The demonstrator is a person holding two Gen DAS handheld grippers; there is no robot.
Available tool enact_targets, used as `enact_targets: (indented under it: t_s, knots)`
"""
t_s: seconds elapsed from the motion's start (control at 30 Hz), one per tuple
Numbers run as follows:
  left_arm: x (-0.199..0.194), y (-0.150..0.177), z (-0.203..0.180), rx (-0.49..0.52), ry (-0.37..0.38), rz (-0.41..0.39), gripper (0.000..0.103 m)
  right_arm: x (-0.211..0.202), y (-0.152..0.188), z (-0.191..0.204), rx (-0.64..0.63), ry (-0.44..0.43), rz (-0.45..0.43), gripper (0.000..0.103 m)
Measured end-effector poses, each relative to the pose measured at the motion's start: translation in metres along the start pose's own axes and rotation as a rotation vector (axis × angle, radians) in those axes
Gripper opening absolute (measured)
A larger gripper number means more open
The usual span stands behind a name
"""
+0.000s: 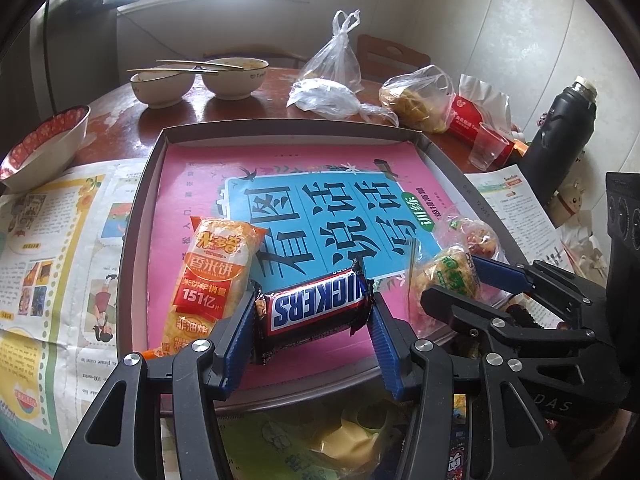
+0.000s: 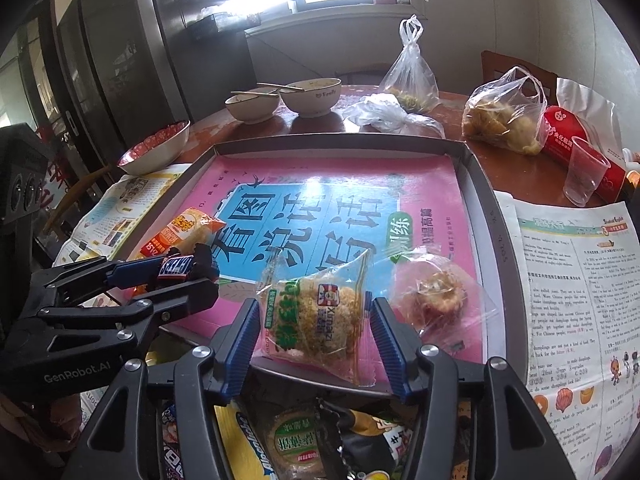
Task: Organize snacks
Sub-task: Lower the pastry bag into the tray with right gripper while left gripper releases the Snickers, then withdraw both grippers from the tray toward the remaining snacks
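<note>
- The left gripper (image 1: 312,316) holds a Snickers bar (image 1: 316,312) lengthwise between its blue pads; the wrapper ends crumple against both pads, so the jaws are clamped on the bar, just above the near edge of the tray (image 1: 136,216)
- The right gripper (image 2: 314,320) has a clear-wrapped rice cracker ball (image 2: 316,312) with green print between its fingers; the left pad meets the wrapper edge, a slim gap shows at the right pad, so the jaws stand apart around the packet, which lies on the tray floor near the front rim
- No earlier view is given, so any motion of the jaws goes untold
- The tray is grey and shallow, lined with a pink book cover (image 2: 432,184) bearing a blue panel of large characters
- An orange rice cracker pack (image 1: 216,280) lies on the tray's near left, just beside the Snickers bar
- A round pastry in clear wrap (image 2: 436,292) lies on the tray just to the right of the cracker ball
- Printed newspaper sheets (image 2: 568,280) lie under and beside the tray
- At the far side of the table stand two pale bowls (image 1: 236,76) with chopsticks (image 1: 196,65) laid across them; a red-patterned bowl (image 1: 44,148) sits at the left
- Knotted plastic bags (image 2: 504,112) of food, a red tissue pack (image 2: 568,132) and a clear plastic cup (image 2: 584,176) sit at the far right; a dark flask (image 1: 560,128) stands beyond them
- More snack packets (image 2: 296,440) lie jumbled below the tray's front rim
</note>
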State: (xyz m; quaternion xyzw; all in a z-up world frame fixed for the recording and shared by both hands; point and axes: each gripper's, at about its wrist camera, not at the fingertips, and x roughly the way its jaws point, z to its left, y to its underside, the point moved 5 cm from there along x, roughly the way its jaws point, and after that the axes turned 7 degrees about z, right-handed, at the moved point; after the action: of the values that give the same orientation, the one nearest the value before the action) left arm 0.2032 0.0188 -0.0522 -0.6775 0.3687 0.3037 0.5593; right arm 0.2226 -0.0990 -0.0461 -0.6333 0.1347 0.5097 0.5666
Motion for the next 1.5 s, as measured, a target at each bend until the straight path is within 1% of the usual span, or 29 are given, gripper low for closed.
enact_targets:
  t_s: [0.23,0.47,0.7,0.97,1.03,1.1,1.2,1.5]
  knots:
    - [-0.002,0.002,-0.003,0.003,0.001,0.002,0.057,-0.015,0.001,-0.002,0.008,0.004,-0.035,0.06]
    - [-0.004,0.003,-0.005,0.013,-0.003,0.004,0.058,-0.022,0.003,-0.006,0.021,0.008,-0.046,0.063]
    - [-0.007,0.003,-0.008,0.018,-0.005,-0.003,0.062,-0.029,0.006,-0.014,0.046,0.016,-0.065,0.066]
    - [-0.015,0.005,-0.01,0.024,0.009,-0.015,0.064,-0.036,0.008,-0.019,0.062,0.023,-0.082,0.069]
    - [-0.018,0.005,-0.012,0.03,0.01,-0.023,0.065,-0.039,0.009,-0.019,0.062,0.026,-0.089,0.069]
    - [-0.022,0.006,-0.013,0.031,0.01,-0.032,0.07,-0.041,0.009,-0.019,0.061,0.026,-0.1,0.072]
    - [-0.028,0.007,-0.015,0.032,0.019,-0.046,0.071,-0.047,0.009,-0.021,0.07,0.032,-0.122,0.075]
    - [-0.049,0.009,-0.014,0.027,0.02,-0.084,0.075,-0.061,0.008,-0.028,0.096,0.019,-0.154,0.078]
